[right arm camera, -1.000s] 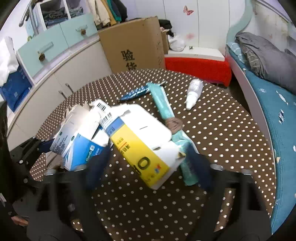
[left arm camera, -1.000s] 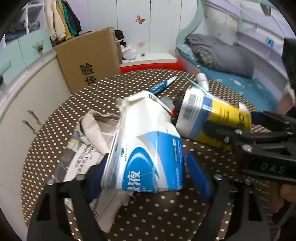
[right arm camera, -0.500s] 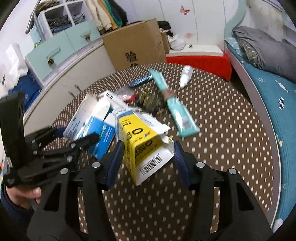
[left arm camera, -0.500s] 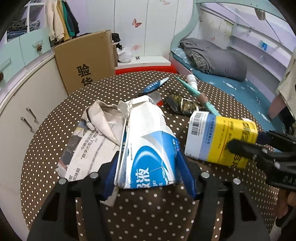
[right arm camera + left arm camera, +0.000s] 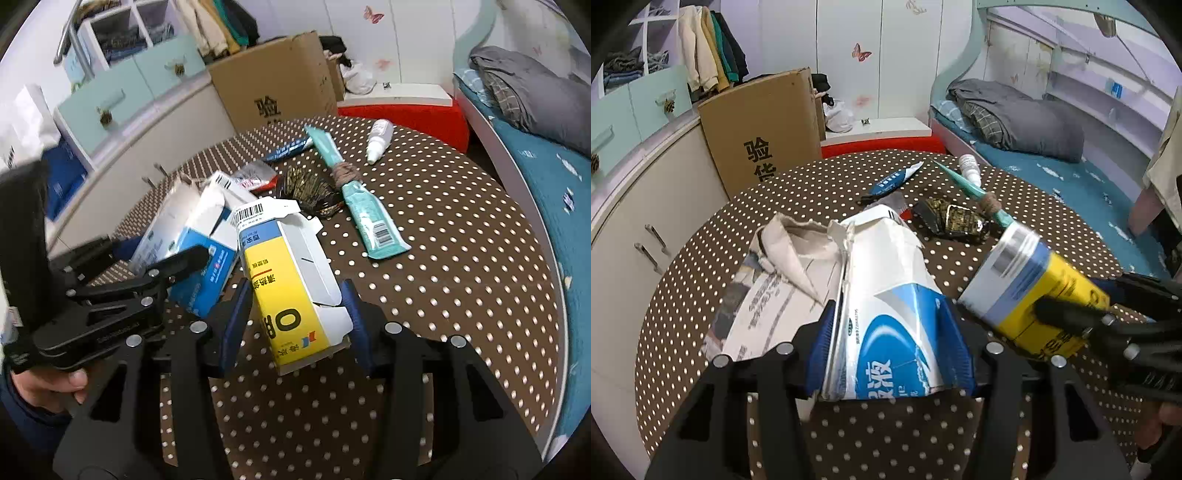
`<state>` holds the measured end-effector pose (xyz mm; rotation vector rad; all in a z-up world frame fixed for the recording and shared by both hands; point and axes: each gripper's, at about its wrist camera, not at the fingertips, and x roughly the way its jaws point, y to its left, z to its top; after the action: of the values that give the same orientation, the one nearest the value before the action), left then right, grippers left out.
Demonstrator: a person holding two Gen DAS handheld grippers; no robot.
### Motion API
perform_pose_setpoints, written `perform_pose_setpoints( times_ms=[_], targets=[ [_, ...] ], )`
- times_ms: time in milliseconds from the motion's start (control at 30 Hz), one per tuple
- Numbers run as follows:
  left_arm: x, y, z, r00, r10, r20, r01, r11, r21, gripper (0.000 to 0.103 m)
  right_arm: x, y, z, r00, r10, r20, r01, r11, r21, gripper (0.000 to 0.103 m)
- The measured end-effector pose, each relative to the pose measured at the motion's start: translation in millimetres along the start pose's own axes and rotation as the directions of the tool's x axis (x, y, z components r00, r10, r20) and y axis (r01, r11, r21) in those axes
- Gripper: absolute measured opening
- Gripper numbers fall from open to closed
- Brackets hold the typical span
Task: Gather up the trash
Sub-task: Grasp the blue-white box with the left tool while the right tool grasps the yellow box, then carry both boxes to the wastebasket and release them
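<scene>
My left gripper (image 5: pixel 892 350) is shut on a crushed blue and white carton (image 5: pixel 890 314), held above the dotted table (image 5: pixel 886 435); the carton also shows in the right wrist view (image 5: pixel 192 243). My right gripper (image 5: pixel 293 314) is shut on a yellow, blue and white box (image 5: pixel 291 280), which shows at the right in the left wrist view (image 5: pixel 1027 295). A crumpled newspaper (image 5: pixel 775 280) lies under the carton. Farther back lie a teal tube (image 5: pixel 362 206), a black and gold wrapper (image 5: pixel 310 188), a blue tube (image 5: pixel 288 147), a white dropper bottle (image 5: pixel 378 136) and a red and silver wrapper (image 5: pixel 255 175).
A cardboard box (image 5: pixel 764 129) stands behind the table at the left, next to white cabinets (image 5: pixel 639 221). A bed with a grey blanket (image 5: pixel 1015 114) runs along the right. A red and white bench (image 5: pixel 399 107) stands behind the table.
Both grippers have pulled back and up with their boxes. The yellow box has tilted and moved nearer to the blue and white carton.
</scene>
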<state>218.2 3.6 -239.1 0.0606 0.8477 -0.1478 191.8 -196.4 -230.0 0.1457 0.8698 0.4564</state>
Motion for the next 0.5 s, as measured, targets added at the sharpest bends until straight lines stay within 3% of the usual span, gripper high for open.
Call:
perform_pose_setpoints(
  times_ms=[500],
  targets=[
    [-53.0,-26.4,3.1,0.99,-0.108,0.094,0.11,0.994,-0.021,0.055,-90.3,-43.5,7.2,0.98,-0.015,0.197,-0.012,0.99,0.137,0.048]
  ],
)
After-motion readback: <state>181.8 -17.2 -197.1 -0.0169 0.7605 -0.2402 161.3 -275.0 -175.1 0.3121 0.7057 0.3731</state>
